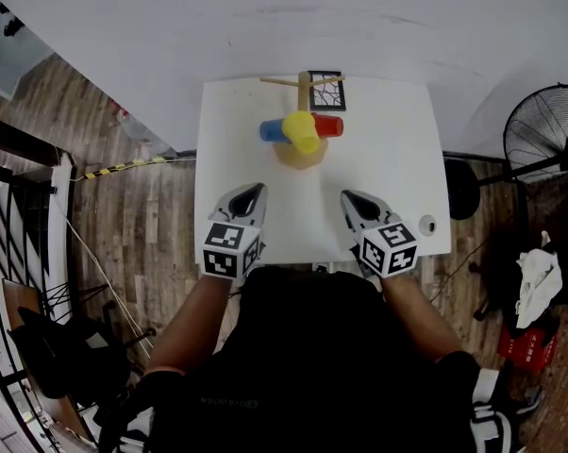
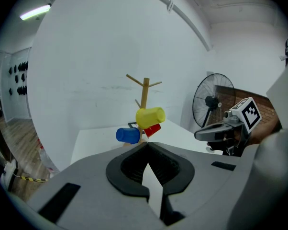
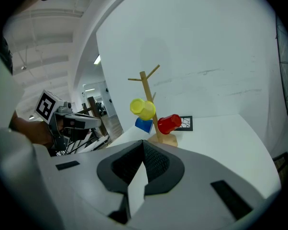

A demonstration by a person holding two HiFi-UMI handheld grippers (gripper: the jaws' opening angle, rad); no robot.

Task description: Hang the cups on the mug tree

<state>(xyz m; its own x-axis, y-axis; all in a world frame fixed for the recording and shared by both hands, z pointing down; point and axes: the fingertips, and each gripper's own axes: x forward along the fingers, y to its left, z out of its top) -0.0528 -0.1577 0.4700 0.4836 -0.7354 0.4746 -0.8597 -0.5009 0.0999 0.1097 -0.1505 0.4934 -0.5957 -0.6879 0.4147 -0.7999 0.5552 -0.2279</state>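
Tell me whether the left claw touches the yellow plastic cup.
Apart. The head view shows bare white table between the left claw and the yellow plastic cup.

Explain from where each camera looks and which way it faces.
Head view: on the person's head, steeply down at the table; shows arms, left gripper, right gripper.
Left gripper view: on that gripper, along shut jaws toward the mug tree; right gripper at right.
Right gripper view: on that gripper, along shut jaws toward the tree; left gripper at left.
Both gripper views share the yellow cup.
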